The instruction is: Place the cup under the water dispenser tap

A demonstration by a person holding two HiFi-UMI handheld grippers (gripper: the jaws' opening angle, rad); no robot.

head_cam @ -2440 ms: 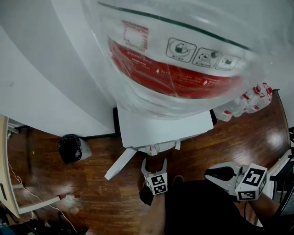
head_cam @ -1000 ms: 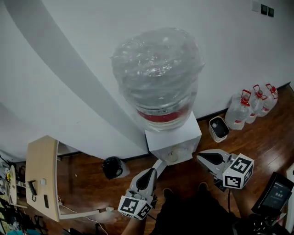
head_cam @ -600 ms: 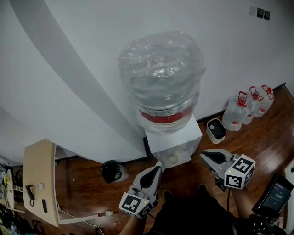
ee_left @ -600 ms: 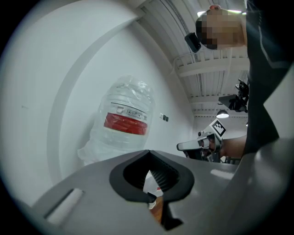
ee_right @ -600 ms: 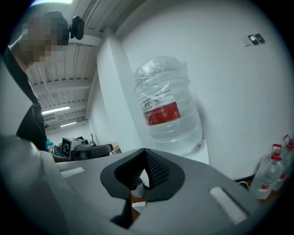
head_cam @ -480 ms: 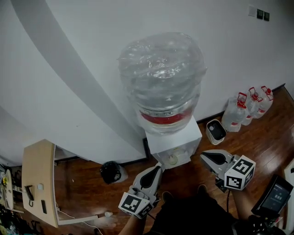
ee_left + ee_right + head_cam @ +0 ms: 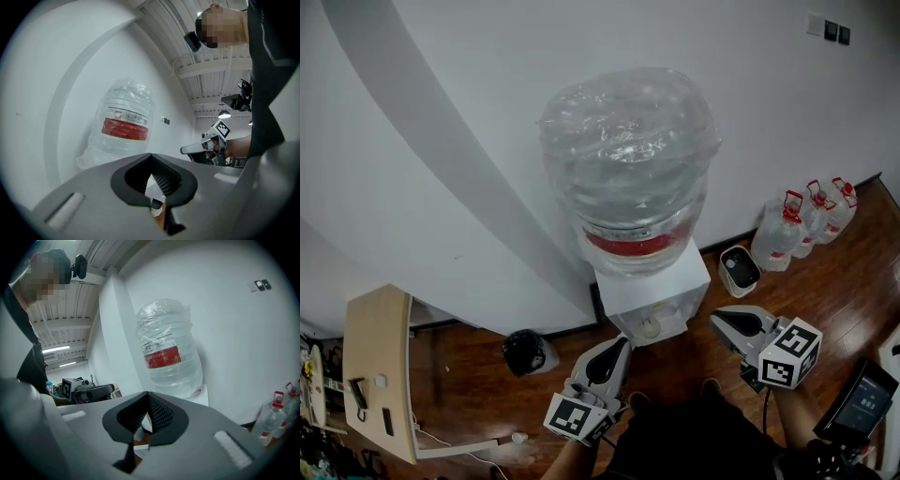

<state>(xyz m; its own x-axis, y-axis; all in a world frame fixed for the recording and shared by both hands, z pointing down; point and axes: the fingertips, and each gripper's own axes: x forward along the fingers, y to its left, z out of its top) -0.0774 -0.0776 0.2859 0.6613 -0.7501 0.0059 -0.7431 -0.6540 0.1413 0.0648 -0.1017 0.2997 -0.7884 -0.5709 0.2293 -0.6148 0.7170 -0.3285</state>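
A big clear plastic water bottle with a red label (image 7: 628, 159) sits on top of the white box-shaped water dispenser (image 7: 654, 281), ahead of both tools. The left gripper (image 7: 622, 339) and the right gripper (image 7: 715, 319) each have their jaws together, with nothing between them. The small pale round cup (image 7: 652, 326) stands in the dispenser's tap recess, just beyond the left gripper's tips and to the left of the right gripper's tips.
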